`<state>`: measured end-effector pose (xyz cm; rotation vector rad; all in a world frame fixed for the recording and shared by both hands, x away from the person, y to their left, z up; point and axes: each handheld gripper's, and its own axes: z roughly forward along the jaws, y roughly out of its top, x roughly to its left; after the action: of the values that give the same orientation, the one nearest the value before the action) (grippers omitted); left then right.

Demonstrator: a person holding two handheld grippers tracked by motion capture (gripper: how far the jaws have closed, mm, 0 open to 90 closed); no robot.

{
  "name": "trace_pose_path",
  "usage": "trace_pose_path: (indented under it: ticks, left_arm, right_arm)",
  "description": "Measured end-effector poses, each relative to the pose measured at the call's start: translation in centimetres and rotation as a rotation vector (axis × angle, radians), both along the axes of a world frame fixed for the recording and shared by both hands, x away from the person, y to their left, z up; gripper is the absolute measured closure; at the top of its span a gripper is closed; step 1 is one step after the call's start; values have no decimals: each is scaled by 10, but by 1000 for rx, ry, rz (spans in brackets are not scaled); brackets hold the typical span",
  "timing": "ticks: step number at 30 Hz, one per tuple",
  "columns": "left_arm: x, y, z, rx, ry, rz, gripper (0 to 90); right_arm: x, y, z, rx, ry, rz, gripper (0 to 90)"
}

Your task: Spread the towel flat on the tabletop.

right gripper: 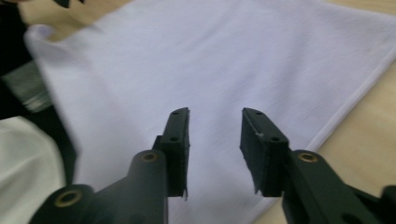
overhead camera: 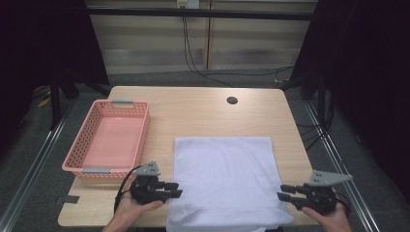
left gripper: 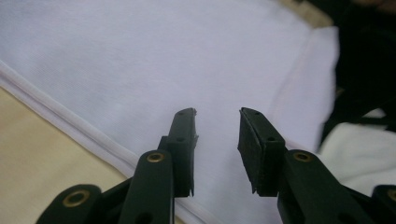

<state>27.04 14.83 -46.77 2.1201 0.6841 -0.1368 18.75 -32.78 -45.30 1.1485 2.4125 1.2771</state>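
A white cloth (overhead camera: 223, 179) lies flat on the table's (overhead camera: 203, 111) near half, its front edge apparently drooping over. The left gripper (overhead camera: 175, 189) and right gripper (overhead camera: 284, 191) flank it, jaws parted, gripping nothing. A pink basket (overhead camera: 84, 140) sits well left.

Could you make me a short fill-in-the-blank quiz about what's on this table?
1. The cloth spread on the table is ____ in colour.
2. The pink basket holds ____.
3. The left gripper has its jaws ____.
4. The basket lies to the ____ of the cloth in the high view.

Missing words: white; nothing; open; left
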Motion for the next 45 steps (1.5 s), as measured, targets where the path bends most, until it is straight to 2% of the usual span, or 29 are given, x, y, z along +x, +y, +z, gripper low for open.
trace_pose_path:
  ticks: [2, 4, 5, 6, 7, 8, 9, 10, 11, 12, 13, 15, 16, 18, 19, 21, 23, 25, 27, 29, 30, 32, 34, 36, 38, 39, 42, 45]
  left_arm:
    - [18, -7, -7, -8, 25, 33, 644]
    - [36, -14, -16, 53, 7, 51, 639]
    - [43, -15, -20, 71, 16, 66, 637]
    - [48, -17, -24, 67, 32, 80, 640]
    - [50, -18, -28, 103, 36, 72, 655]
    - [49, -19, -30, 109, 11, 74, 688]
    - [47, -19, -29, 116, 6, 67, 714]
    - [46, -17, -29, 134, -6, 66, 751]
    - [43, -16, -29, 138, -13, 63, 790]
    - [40, -14, -29, 132, -2, 60, 807]
    - [37, -14, -29, 131, 8, 56, 831]
    - [26, -15, -28, 151, -12, 18, 840]
    - [21, -15, -27, 158, -20, 18, 841]
    - [16, -15, -26, 163, -2, 4, 834]
    - [15, -15, -24, 179, -12, 1, 834]
    - [19, -15, -24, 153, -5, -13, 785]
    - [27, -13, -21, 129, -14, 15, 757]
    - [36, -11, -16, 101, -19, 62, 773]
    - [44, -10, -12, 46, -23, 104, 714]
    - [53, -12, -10, 50, -39, 142, 622]
    - [58, -13, -9, 47, -56, 160, 598]
    - [69, -15, -10, 51, -57, 201, 537]
    - [80, -13, -12, 36, -50, 227, 490]
    - [90, -14, -17, 69, -21, 254, 432]
    - [95, -12, -20, 65, -22, 274, 428]
    - [98, -11, -22, 57, -10, 286, 416]
    - [106, -8, -28, 47, -8, 314, 397]
    - [111, -10, -33, 69, -2, 316, 380]
  right_arm:
    - [24, 7, -6, -48, 7, 2, 574]
    - [47, 14, -14, -73, 29, 0, 555]
    - [57, 17, -19, -101, 26, -5, 543]
    - [66, 19, -23, -118, 35, -20, 525]
    - [75, 22, -27, -133, 37, -21, 532]
    - [80, 23, -31, -161, 26, -27, 556]
    - [82, 25, -34, -173, 47, -34, 625]
    - [83, 26, -38, -178, 72, 3, 709]
    - [78, 29, -41, -201, 47, 3, 717]
    - [74, 29, -41, -201, 51, -2, 764]
    - [70, 29, -40, -203, 64, 24, 821]
    - [56, 27, -40, -188, 73, 34, 829]
    - [50, 26, -40, -183, 83, 41, 830]
    - [36, 22, -39, -179, 97, 50, 826]
    - [36, 22, -39, -179, 97, 50, 826]
    - [32, 22, -38, -183, 100, 57, 796]
    - [37, 21, -35, -178, 83, 63, 761]
    - [48, 16, -29, -142, 57, 34, 726]
    - [64, 11, -23, -137, 31, -24, 687]
    - [82, 6, -18, -148, -12, -67, 620]
    - [92, 3, -16, -145, -16, -97, 576]
    - [110, -2, -15, -136, -27, -132, 528]
    - [126, -5, -17, -138, -17, -154, 490]
    - [138, -5, -22, -137, 7, -152, 465]
    - [144, -3, -27, -149, 7, -161, 455]
    - [146, -2, -29, -153, 12, -149, 454]
    - [152, -1, -36, -155, 30, -144, 431]
    - [159, -3, -40, -152, 50, -141, 416]
